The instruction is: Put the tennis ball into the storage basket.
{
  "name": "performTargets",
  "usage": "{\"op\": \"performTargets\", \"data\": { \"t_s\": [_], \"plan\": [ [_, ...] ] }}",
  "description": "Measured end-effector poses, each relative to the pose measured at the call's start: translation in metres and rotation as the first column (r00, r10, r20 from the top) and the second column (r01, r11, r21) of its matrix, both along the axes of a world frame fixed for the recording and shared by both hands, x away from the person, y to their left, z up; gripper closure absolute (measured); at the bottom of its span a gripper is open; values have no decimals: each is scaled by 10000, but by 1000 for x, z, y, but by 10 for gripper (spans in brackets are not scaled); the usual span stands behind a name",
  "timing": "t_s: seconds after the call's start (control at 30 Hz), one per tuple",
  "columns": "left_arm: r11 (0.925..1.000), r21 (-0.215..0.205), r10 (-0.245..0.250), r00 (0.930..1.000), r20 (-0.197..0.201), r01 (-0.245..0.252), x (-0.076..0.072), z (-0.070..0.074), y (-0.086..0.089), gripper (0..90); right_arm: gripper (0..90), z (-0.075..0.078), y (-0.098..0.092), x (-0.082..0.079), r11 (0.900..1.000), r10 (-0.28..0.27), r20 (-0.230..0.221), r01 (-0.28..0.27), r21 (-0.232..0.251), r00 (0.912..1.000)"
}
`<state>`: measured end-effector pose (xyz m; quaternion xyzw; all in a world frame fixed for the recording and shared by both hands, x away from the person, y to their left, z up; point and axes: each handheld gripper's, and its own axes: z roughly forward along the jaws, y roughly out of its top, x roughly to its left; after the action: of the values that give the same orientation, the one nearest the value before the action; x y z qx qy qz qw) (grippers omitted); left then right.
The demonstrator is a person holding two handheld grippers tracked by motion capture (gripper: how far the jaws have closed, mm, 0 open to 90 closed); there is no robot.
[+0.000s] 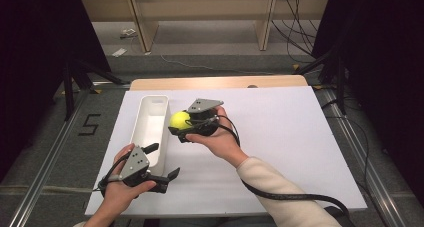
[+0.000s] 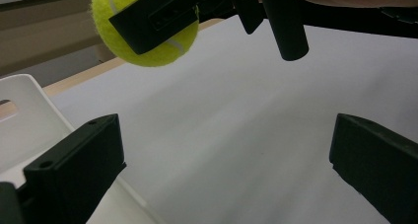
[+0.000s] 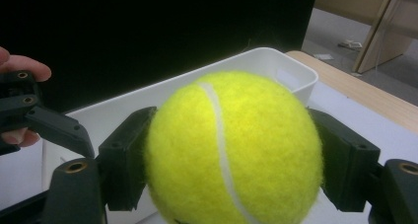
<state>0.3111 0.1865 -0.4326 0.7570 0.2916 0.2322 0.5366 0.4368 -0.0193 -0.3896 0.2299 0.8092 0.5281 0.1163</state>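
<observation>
Tennis ball [image 3: 231, 150] is sitting squeezed between the two black jaws of the right gripper [image 1: 181, 125], one jaw pressing on each side of it, so that gripper is clamping it for sure. In the right gripper view the ball is taking up most of the frame, white seam running down the front, and the white bin [image 3: 236, 68] is showing right behind it.

Going near to far in the high view: the left gripper [image 1: 162, 161] is hanging out closest to the person, at the near end of the bin [image 1: 150, 103], with its jaws spread wide and gripping nothing. One jaw is reaching over the bin's near end, the other is sitting outside it over the white sheet [image 1: 280, 137]. In the left gripper view those jaws are standing far apart, and the ball [image 2: 148, 46] is floating up above and beyond them, well clear of them.

A bit farther along, the right hand [image 1: 217, 137] is holding its gripper just beside the bin's right wall, with the ball [image 1: 179, 119] hovering right at that rim, held up off the sheet. Whether it's over the inside or just outside, I can't tell. Past that, the wooden table edge [image 1: 220, 82] is peeking out beyond the sheet.
</observation>
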Motion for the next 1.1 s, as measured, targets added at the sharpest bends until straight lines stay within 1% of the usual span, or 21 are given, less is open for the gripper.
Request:
{"op": "performTargets", "data": {
  "t_s": [0.67,1.1],
  "plan": [
    [10000,-57,10,10000,-27,-10,0,0,1,0,259,3,5,5,10000,-67,-40,67,46,10000],
    [10000,-50,4,10000,6,-4,0,1,1,0,260,4,17,8,10000,81,-136,-80,56,9999]
  ]
}}
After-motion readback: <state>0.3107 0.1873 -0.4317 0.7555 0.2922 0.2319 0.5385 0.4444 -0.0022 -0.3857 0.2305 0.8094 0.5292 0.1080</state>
